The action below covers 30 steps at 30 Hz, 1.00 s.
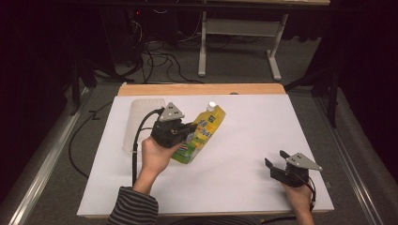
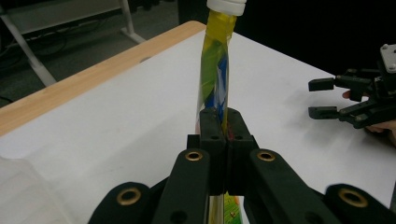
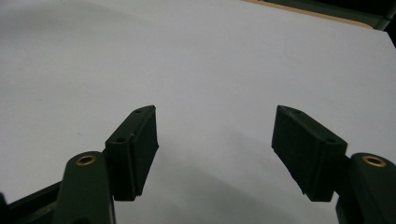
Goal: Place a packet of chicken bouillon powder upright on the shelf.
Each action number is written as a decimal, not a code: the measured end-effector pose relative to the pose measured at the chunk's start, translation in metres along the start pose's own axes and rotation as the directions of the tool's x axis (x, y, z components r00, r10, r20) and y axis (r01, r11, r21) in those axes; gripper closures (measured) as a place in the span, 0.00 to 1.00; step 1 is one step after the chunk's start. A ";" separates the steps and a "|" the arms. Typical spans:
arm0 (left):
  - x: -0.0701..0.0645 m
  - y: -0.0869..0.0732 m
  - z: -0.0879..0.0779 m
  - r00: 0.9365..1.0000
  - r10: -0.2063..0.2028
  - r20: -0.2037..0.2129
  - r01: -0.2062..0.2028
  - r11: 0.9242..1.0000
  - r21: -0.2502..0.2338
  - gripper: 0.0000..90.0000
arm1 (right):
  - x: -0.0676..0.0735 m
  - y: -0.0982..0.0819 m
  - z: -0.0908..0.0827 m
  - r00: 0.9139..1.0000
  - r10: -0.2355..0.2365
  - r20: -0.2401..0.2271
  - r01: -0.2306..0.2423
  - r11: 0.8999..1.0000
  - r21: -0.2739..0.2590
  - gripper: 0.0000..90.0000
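High view shows the left gripper [image 1: 190, 127] with jaws pressed together on a yellow flat plastic refill pouch with a white cap [image 1: 202, 132], at ten o'clock of the white table [image 1: 244, 154]. At four o'clock, the right gripper [image 1: 276, 159] stands wide apart, holding nothing.

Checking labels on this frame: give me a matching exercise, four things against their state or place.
Things:
1. left gripper
2. right gripper
3. pouch
4. tub

States:
A. clear plastic, on the table's left side behind the left hand
B. jaws wide apart, nothing between them
C. yellow with a white cap, pinched between jaws
D. jaws closed on a thin edge

Pairs: 1-D, 2-B, 3-C, 4-A
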State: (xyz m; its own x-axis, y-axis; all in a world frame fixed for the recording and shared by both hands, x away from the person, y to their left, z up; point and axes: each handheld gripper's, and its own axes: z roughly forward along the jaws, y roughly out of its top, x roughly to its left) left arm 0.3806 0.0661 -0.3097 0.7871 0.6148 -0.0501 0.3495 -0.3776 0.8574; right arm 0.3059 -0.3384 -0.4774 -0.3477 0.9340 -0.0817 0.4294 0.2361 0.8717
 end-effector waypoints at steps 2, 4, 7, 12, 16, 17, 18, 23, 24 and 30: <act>0.002 0.001 -0.003 1.000 0.005 -0.003 -0.005 1.000 0.003 0.99 | 0.000 0.000 0.000 1.000 0.000 0.000 0.000 1.000 0.000 0.36; 0.009 0.004 -0.010 1.000 0.002 -0.025 -0.002 1.000 -0.006 0.99 | 0.000 0.000 0.000 1.000 0.000 0.000 0.000 1.000 0.000 0.36; 0.014 0.005 -0.016 0.999 0.000 -0.045 -0.001 1.000 -0.012 0.99 | 0.000 0.000 0.000 1.000 0.001 -0.001 -0.001 1.000 0.001 0.36; 0.027 0.008 -0.033 0.993 0.011 -0.116 -0.012 1.000 -0.016 0.99 | 0.000 0.000 0.000 1.000 -0.001 0.003 0.001 1.000 0.005 0.36; 0.033 0.007 -0.039 0.986 0.023 -0.164 -0.027 0.999 -0.023 0.99 | 0.000 0.000 0.001 1.000 -0.005 0.003 0.005 1.000 0.005 0.36; 0.036 0.006 -0.041 0.984 0.025 -0.177 -0.030 0.999 -0.026 0.99 | 0.001 0.000 0.001 1.000 -0.002 0.003 0.002 1.000 0.006 0.36; 0.038 0.005 -0.042 0.981 0.022 -0.190 -0.028 0.999 -0.031 0.99 | 0.000 0.000 0.001 1.000 0.000 0.001 0.000 1.000 0.012 0.36; 0.053 0.002 -0.046 0.970 0.028 -0.241 -0.028 1.000 0.004 0.99 | 0.001 0.000 0.001 1.000 0.005 0.002 -0.005 1.000 0.016 0.36; 0.058 0.000 -0.046 0.966 0.030 -0.255 -0.026 0.999 0.018 0.99 | 0.000 0.001 0.001 1.000 0.001 0.000 -0.001 1.000 0.016 0.36; 0.072 -0.007 -0.037 0.962 0.027 -0.272 -0.015 0.999 0.046 0.99 | 0.000 0.001 0.001 1.000 -0.003 0.001 0.003 1.000 0.014 0.36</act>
State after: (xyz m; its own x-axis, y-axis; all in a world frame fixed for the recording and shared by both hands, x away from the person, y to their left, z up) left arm 0.4164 0.1381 -0.3002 0.6282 0.7695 0.1147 0.3602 -0.4184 0.8338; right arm 0.3072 -0.3378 -0.4775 -0.3482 0.9336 -0.0852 0.4401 0.2430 0.8644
